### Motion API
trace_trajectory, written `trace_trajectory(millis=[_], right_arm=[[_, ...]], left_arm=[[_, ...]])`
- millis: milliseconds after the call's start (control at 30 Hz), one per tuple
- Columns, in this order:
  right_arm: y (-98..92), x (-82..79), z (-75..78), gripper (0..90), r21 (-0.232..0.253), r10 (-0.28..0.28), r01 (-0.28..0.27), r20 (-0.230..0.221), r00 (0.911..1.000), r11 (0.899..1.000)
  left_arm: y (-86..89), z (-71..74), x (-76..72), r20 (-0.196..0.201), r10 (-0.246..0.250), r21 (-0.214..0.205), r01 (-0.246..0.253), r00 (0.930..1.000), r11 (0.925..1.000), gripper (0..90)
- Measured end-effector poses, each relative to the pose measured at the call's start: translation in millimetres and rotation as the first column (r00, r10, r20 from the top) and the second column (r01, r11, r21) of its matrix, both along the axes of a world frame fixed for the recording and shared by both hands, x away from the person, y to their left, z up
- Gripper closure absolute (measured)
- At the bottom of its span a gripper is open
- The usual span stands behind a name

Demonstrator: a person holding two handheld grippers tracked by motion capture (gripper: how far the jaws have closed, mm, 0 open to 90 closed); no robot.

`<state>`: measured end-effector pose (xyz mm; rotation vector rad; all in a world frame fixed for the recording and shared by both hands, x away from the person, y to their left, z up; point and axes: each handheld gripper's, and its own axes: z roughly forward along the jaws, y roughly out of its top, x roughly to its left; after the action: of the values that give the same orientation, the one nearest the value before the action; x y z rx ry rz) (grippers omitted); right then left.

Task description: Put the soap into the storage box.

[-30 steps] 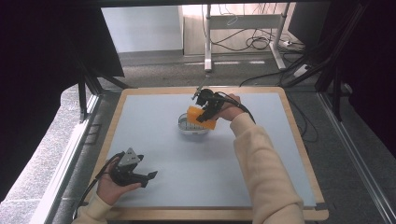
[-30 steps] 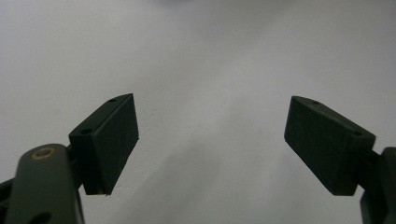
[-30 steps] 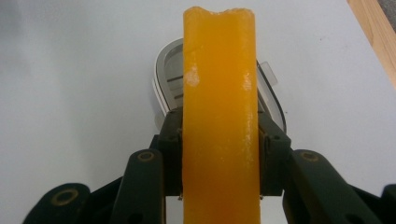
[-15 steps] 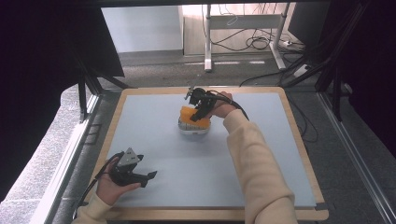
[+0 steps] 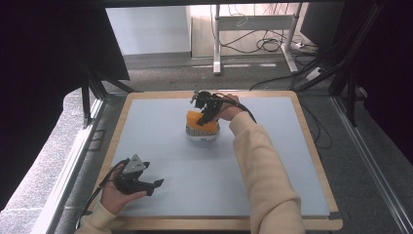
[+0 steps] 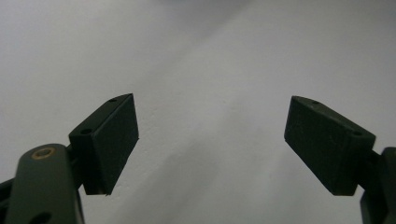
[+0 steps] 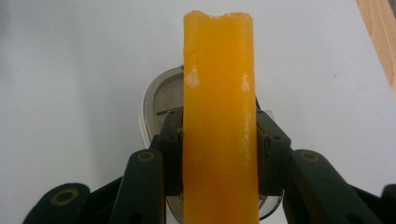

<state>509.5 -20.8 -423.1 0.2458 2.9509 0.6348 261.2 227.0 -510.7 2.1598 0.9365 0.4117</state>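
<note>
Since a second ago, the right gripper [image 5: 206, 113] has carried the orange block [image 5: 197, 122] a little toward the table's left and lower, so that it now sits right over the small white scale [image 5: 202, 134] near the far middle of the pale blue mat [image 5: 272, 161]. From above, the block appears to rest on or just above the scale's top; contact cannot be told for sure. In the right gripper view the jaws are clamped on the orange block [image 7: 219, 121] from both sides, its long yellow-orange face running straight up between them, slightly chipped at the far end. Behind and below the block, the scale's [image 7: 156, 100] white rim and grey platform curve out to one side. A strip of the table's wooden edge [image 7: 380, 42] shows in the upper corner.

Well apart from the scale, toward the near left corner of the mat, the left gripper [image 5: 146, 184] lies low in the person's hand, unmoved. Its jaws stand wide apart with bare mat [image 6: 210, 70] between them and grip nothing.
</note>
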Motion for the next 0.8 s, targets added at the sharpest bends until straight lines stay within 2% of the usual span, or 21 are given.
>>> trace_trajectory(millis=[433, 600, 800], right_arm=[[-0.5, 6.7, -16.1, 61.4, -0.007, -0.016, 0.016, -0.023, 0.9996, 1.0], [-0.4, 5.7, -16.1, 61.0, -0.005, -0.012, 0.012, -0.027, 0.9996, 1.0], [-2.7, 3.2, -10.0, 56.5, 0.006, -0.025, 0.026, -0.011, 0.9996, 1.0]], left_arm=[[0.1, -0.5, 0.3, 0.0, 0.002, 0.001, -0.002, 1.0, 1.0, 17.7], [0.1, -0.5, 0.4, -0.001, 0.0, 0.0, 0.0, 1.0, 1.0, 17.7], [-0.7, -0.8, 0.3, -0.001, -0.001, -0.001, 0.001, 1.0, 1.0, 17.7]])
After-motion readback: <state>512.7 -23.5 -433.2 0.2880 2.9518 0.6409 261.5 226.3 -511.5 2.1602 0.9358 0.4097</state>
